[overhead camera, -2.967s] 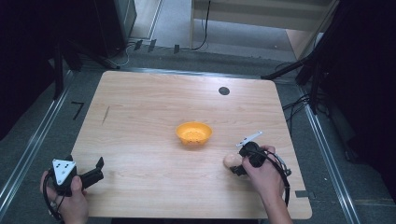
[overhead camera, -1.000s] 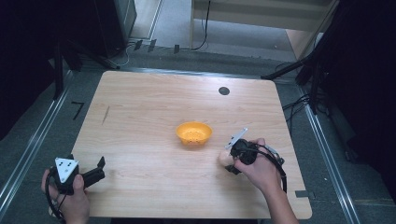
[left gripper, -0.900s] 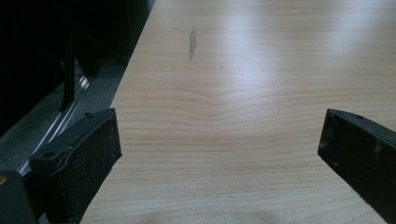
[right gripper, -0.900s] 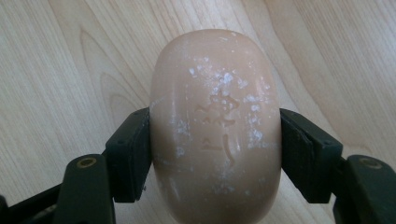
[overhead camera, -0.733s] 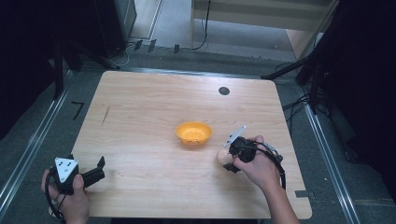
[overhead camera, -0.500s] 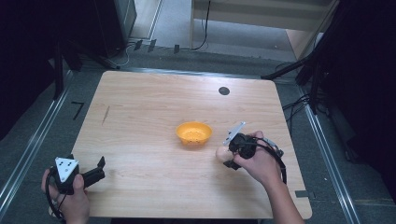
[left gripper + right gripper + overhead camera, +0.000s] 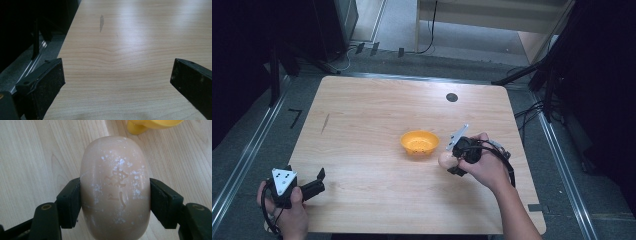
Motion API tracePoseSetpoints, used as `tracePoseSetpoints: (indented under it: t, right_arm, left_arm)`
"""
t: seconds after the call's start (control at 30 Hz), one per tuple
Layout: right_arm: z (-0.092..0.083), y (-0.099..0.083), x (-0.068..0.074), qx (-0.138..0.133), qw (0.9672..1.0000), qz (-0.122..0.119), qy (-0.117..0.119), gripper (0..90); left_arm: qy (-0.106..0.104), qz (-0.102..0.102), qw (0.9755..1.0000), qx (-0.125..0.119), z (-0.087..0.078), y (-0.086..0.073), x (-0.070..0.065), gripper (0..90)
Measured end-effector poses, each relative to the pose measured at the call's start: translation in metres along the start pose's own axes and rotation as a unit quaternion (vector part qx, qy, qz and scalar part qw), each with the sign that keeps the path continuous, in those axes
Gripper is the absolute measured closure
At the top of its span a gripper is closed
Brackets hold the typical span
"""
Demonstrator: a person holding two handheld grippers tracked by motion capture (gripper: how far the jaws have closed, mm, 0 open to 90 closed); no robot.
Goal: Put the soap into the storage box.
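**A:** Right gripper view, first entry: bar of soap (image 7: 115, 187), pale pink, rounded, with a stamped mark and white flecks on its face. Both pads press its flanks, so the right gripper (image 7: 115, 192) is clamped on it. Wood grain runs beneath; whether the bar touches the table or hangs just clear of it, I cannot tell.

**B:** High view agrees. Soap (image 7: 446, 160) sits at the tip of the right gripper (image 7: 451, 161), just beside the yellow bowl (image 7: 419, 142) on its right side, apart from it (a sliver of tabletop shows between them). The foot of the bowl (image 7: 140, 127) also peeks in at the top of the right gripper view.

**A:** Step in hand, as I judge it: carrying the gripped soap toward the bowl. Transport phase, not yet over the rim.

**B:** Next move calls for height enough to pass the rim, a short shift left over the hollow, then a lowering before the jaws part. Soap looks slick; a drop from high could skid or tip the light bowl.

**A:** Outward: left gripper (image 7: 314, 185) rests at the near left corner of the table (image 7: 362, 115), well apart. Jaws stand wide in the left gripper view, bare wood between them.
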State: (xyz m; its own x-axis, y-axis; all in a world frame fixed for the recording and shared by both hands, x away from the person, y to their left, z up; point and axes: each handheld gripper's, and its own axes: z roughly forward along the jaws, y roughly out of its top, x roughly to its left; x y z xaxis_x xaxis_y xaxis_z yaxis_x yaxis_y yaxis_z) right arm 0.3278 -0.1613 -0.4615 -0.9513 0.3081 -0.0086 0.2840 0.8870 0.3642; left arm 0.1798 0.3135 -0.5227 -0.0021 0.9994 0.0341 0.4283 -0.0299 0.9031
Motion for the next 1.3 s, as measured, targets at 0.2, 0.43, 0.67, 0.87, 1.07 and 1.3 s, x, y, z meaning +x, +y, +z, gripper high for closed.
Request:
tracePoseSetpoints:
  t: [0.2, 0.43, 0.67, 0.87, 1.07, 1.3]
  right_arm:
    - [-0.001, 0.003, -0.004, -0.009, 0.9999, -0.011, 0.004, 32.9]
    - [-0.012, 0.01, -0.012, -0.008, 0.9997, -0.022, 0.011, 32.9]
    - [-0.02, 0.022, -0.023, -0.024, 0.999, -0.032, 0.021, 32.9]
    - [-0.019, 0.037, -0.03, -0.033, 0.998, -0.047, 0.027, 33.0]
    - [-0.018, 0.054, -0.031, -0.031, 0.9975, -0.057, 0.028, 33.0]
    - [-0.012, 0.068, -0.035, -0.031, 0.9969, -0.069, 0.021, 33.0]
  left_arm:
    - [0.001, -0.001, 1.0, -0.004, 0.0, 0.0, -0.001, 0.0]
    - [0.001, -0.001, 1.0, -0.001, 0.0, 0.0, 0.0, 0.0]
    - [-0.001, -0.002, 1.0, 0.001, 0.0, 0.0, 0.001, 0.0]
    - [-0.002, -0.005, 1.0, 0.0, 0.0, 0.0, 0.001, 0.0]
    - [-0.006, -0.011, 0.9999, 0.002, 0.0, 0.0, 0.002, 0.0]
    - [-0.007, -0.009, 0.9999, 0.003, 0.0, 0.0, 0.002, 0.0]
